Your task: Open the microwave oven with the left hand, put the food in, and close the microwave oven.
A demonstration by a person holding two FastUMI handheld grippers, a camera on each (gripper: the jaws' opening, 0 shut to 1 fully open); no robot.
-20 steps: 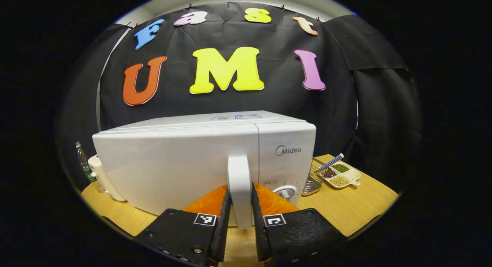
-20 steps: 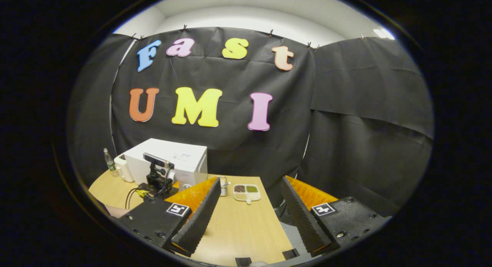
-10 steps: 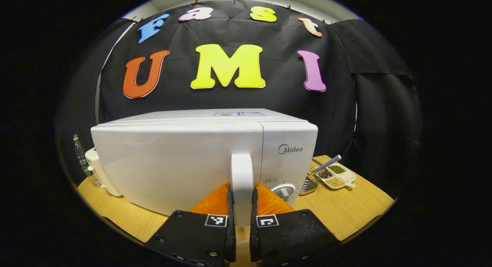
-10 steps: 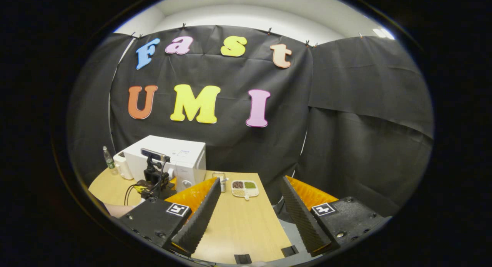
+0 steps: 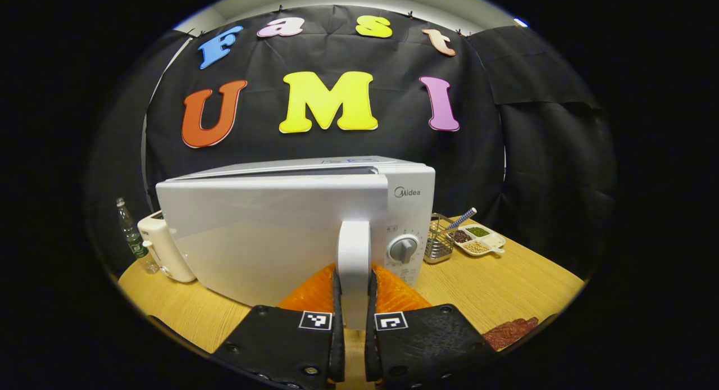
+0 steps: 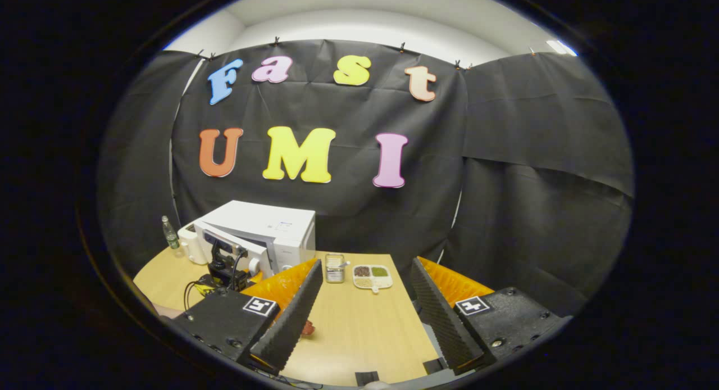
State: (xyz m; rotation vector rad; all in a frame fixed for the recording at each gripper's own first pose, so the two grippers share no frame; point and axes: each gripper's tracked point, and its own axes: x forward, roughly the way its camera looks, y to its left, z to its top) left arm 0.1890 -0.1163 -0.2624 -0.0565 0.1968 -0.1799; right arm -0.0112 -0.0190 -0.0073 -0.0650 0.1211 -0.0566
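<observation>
A wooden table (image 5: 505,289) is backed by black cloth. One microwave (image 5: 269,232) is set far left, one red food (image 5: 508,332) near right. Its handle (image 5: 354,277) is clamped by the left gripper (image 5: 353,345); the right gripper (image 6: 359,311) is held wide, empty.

Right claw (image 6: 359,300) hovering over tabletop (image 6: 359,334), jaws spread wide, gripping nothing. Microwave oven (image 6: 264,232) sitting toward tabletop's far left, door standing ajar. Left claw (image 6: 224,269) reaching at door.
</observation>
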